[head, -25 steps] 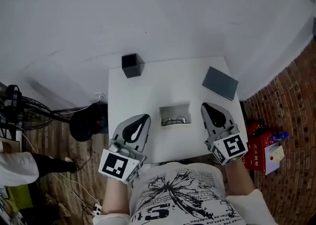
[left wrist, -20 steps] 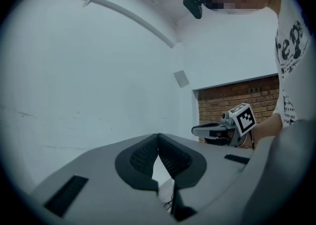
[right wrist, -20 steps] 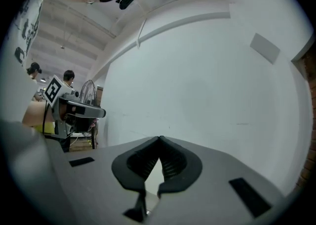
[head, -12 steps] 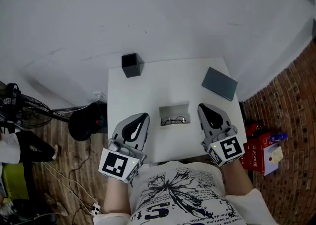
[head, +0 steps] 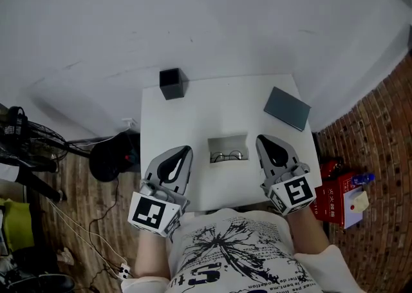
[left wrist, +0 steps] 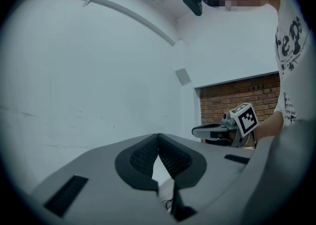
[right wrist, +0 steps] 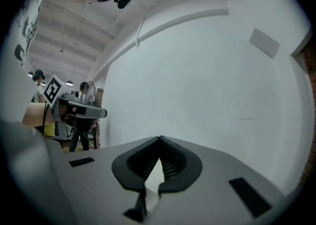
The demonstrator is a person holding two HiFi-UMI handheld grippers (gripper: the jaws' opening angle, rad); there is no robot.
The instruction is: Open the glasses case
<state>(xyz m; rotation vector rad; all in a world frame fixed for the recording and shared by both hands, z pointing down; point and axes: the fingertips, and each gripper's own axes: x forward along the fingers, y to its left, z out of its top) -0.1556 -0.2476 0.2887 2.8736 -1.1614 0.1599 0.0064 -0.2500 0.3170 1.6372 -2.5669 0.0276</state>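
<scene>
The glasses case [head: 287, 108] is a flat dark grey-blue box lying closed near the white table's [head: 193, 118] far right corner. My right gripper [head: 264, 140] is shut and empty and hovers over the table's near right part, short of the case. At the near left, my left gripper [head: 185, 151] is also shut and empty. In the left gripper view the jaw tips of the left gripper [left wrist: 158, 136] meet, and so do those of the right gripper [right wrist: 159, 139] in the right gripper view. The case shows in neither gripper view.
A shallow light tray [head: 228, 140] holding a pair of glasses [head: 228, 155] lies between the two grippers. A small black box [head: 171, 84] stands at the table's far left. A dark round stool [head: 112, 156] and a red box [head: 341, 198] sit on the floor beside the table.
My right gripper has drifted slightly left, toward the tray. The left gripper has stayed where it was. Both stay shut.
</scene>
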